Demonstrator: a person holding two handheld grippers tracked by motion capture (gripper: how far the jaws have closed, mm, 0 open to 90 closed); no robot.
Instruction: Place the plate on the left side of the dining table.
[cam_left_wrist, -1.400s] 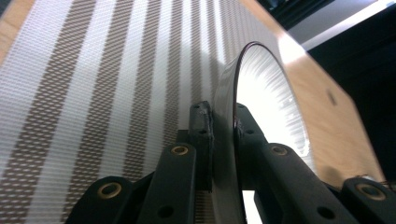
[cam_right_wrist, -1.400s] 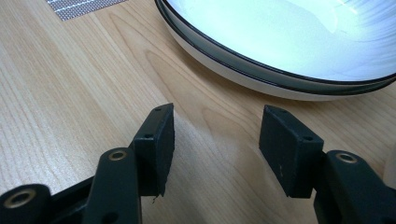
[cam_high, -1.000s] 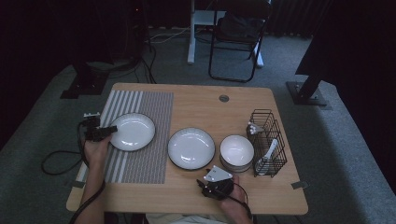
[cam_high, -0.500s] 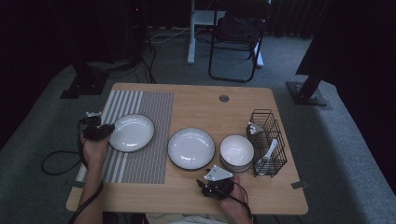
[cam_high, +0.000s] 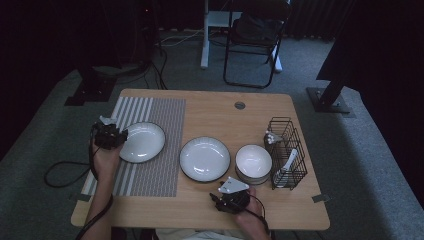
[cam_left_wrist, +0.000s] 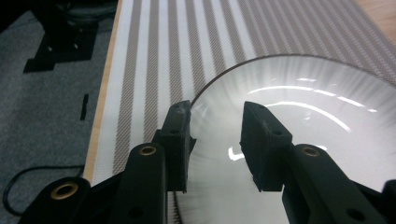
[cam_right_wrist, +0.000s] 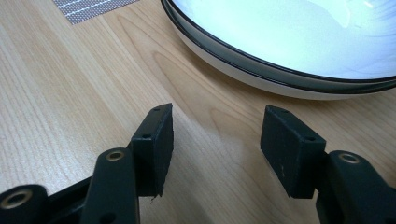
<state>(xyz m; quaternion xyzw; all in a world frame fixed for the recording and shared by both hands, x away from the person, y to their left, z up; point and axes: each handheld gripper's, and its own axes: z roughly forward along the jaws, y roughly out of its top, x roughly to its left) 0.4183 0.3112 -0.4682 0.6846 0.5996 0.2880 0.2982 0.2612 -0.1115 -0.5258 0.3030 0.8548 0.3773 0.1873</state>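
We saw the left gripper (cam_left_wrist: 215, 122) at the near rim of the white plate (cam_high: 142, 142), which lay on the striped mat (cam_high: 155, 172) at the bench's (cam_high: 280, 210) left. Its jaws had just been opening, spread above the rim without pinching it. The right gripper (cam_right_wrist: 215, 140) hovered spread over bare wood before the middle plate (cam_high: 205, 158).
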